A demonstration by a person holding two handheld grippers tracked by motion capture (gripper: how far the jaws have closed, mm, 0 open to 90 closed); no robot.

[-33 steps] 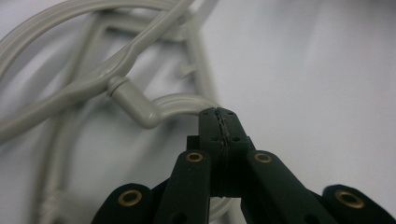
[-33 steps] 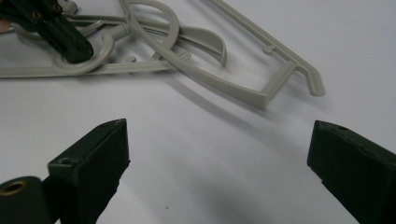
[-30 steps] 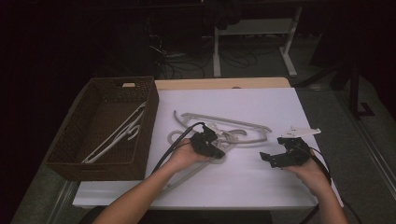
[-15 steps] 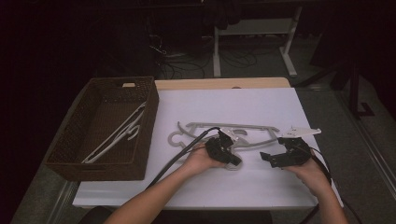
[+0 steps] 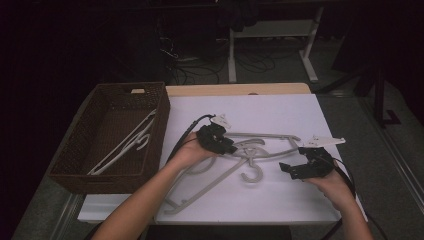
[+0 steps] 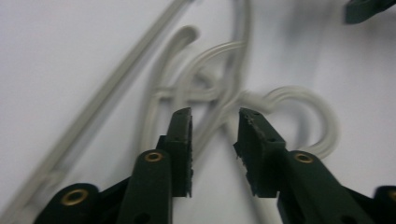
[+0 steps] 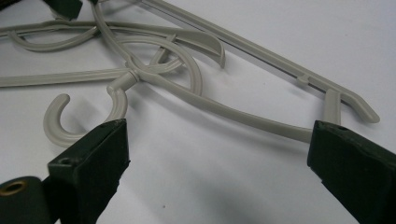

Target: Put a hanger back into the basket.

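Note:
Two grey plastic hangers lie tangled on the white table top point(image 5: 280, 110). One hanger point(image 5: 272, 135) has its hook point(image 5: 250, 172) pointing toward me; the other hanger point(image 5: 200, 192) slants to the near left. My left gripper point(image 5: 231, 148) hovers over the tangle. Its jaws have just been opening, and in the left gripper view point(image 6: 215, 135) they stand apart above the hanger necks point(image 6: 219, 100) without pressing on anything. My right gripper point(image 5: 287, 170) rests at the right, open wide point(image 7: 219, 154), with the hook point(image 7: 60, 126) and a hanger arm point(image 7: 243, 114) lying beyond its fingertips.
A dark wicker basket point(image 5: 162, 125) stands at the table's left with white hangers point(image 5: 127, 145) inside. A white tag-like piece point(image 5: 327, 141) lies behind the right gripper. Beyond the table's far edge stand a desk frame and cables on a dark floor.
The hangers have slid toward me and to the right. The left gripper, shut on a hanger before, has let go and pulled back up and left. The right gripper has stayed put.

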